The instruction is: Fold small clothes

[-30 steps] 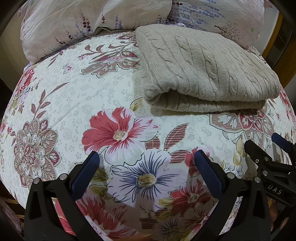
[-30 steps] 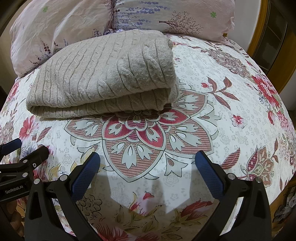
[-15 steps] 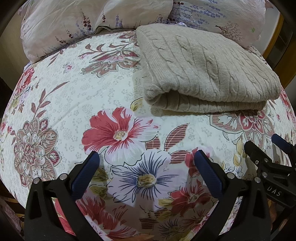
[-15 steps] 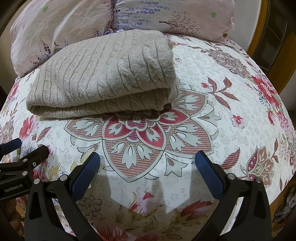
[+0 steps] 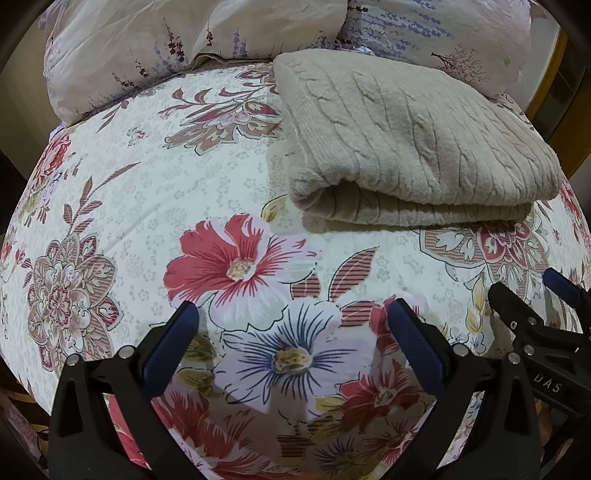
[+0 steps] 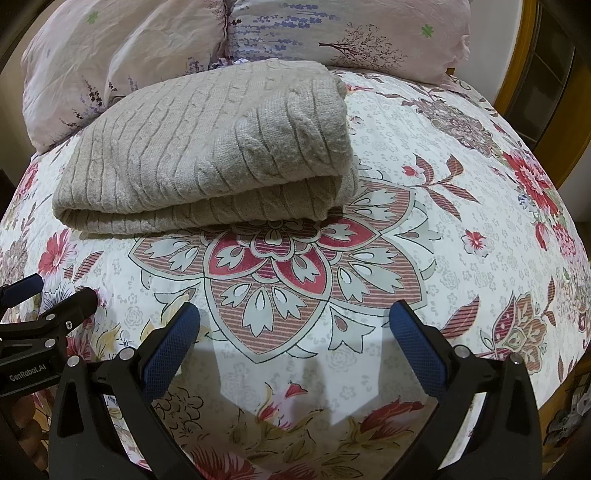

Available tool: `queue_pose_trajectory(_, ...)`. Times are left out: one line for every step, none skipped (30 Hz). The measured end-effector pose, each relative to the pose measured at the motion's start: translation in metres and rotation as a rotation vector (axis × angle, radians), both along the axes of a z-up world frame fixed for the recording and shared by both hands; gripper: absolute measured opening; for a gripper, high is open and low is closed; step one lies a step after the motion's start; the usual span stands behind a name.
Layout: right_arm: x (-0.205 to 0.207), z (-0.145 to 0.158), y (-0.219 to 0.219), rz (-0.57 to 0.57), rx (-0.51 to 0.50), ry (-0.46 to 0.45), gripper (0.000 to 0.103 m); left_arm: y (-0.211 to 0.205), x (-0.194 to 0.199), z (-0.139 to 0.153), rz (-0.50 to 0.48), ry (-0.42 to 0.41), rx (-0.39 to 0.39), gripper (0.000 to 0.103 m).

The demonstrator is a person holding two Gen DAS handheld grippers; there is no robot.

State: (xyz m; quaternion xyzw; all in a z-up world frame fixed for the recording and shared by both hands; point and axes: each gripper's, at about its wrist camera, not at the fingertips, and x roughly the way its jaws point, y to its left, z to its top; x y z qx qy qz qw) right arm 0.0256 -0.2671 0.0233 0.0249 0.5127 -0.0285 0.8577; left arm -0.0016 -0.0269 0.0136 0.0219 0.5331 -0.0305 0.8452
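behind folded sweater [image 5: 413, 147], two pillows [image 6: 122, 55] touching it

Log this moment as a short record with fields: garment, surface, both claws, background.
garment: beige cable-knit sweater, folded, lying flat
surface: floral bedspread, sweater rests on it
left claw: open, empty, above the bedspread, short of the sweater
right claw: open, empty, also short of the sweater
background: two pillows behind the sweater
contact: neither claw touches the sweater
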Motion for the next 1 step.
queue_pose_trajectory(0.0,0.0,0.0001,0.0,0.0,0.0,0.102,-0.0003,-0.0004,-0.0001,0.0,0.0,0.0,0.101)
